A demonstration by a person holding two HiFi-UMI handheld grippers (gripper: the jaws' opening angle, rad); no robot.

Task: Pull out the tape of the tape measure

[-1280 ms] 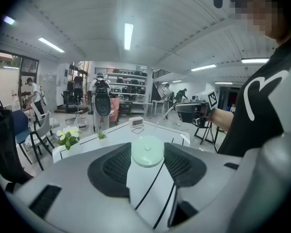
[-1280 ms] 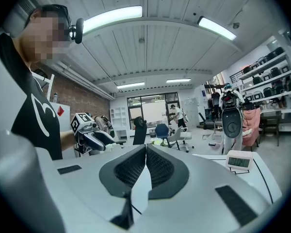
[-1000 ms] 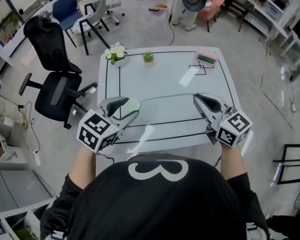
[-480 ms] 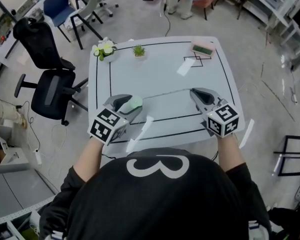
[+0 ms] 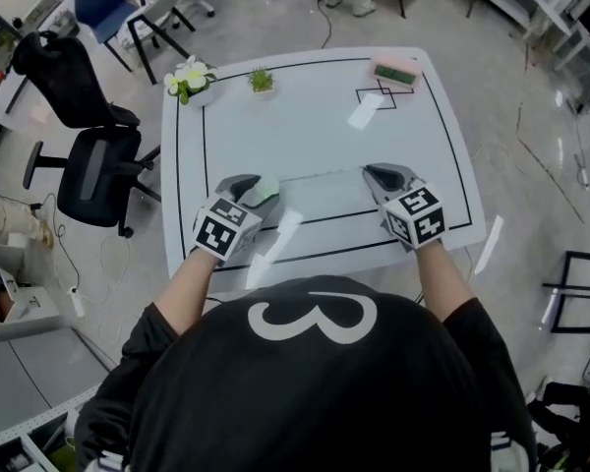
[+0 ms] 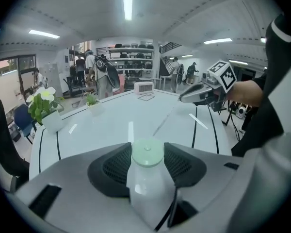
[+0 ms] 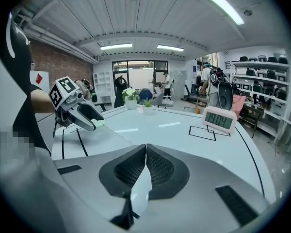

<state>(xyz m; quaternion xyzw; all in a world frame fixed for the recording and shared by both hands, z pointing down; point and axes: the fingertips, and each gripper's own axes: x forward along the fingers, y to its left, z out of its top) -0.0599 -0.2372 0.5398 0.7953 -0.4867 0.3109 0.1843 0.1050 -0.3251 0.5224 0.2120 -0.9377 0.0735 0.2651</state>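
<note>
White desk [image 5: 305, 116] edged with black lines, seen from above a person's head. Along its far edge stand a white pot [image 6: 52, 121] holding white flowers [image 5: 187, 75], a smaller pot with a green plant [image 5: 262, 81], and a pink digital clock [image 5: 394, 70] beside a black-outlined square. All three are well apart from the grippers, which are over the near half of the desk. A black office chair [image 5: 88, 155] stands on the floor to the desk's left, and more chairs and shelving fill the room beyond.

The left gripper [image 5: 256, 187] holds the tape measure [image 6: 148, 174], a white case topped with a pale green disc. Its dark ribbed fingers [image 6: 111, 166] are clamped on the case's two sides.

From the case the tape [image 5: 320, 176], a thin pale strip, stretches sideways just above the desk to the right gripper [image 5: 379, 175]. That gripper's fingers [image 7: 131, 166] are pressed together on the tape's end, a white sliver showing between the pads. The two grippers are level with each other, and the tape runs nearly straight between them.
</note>
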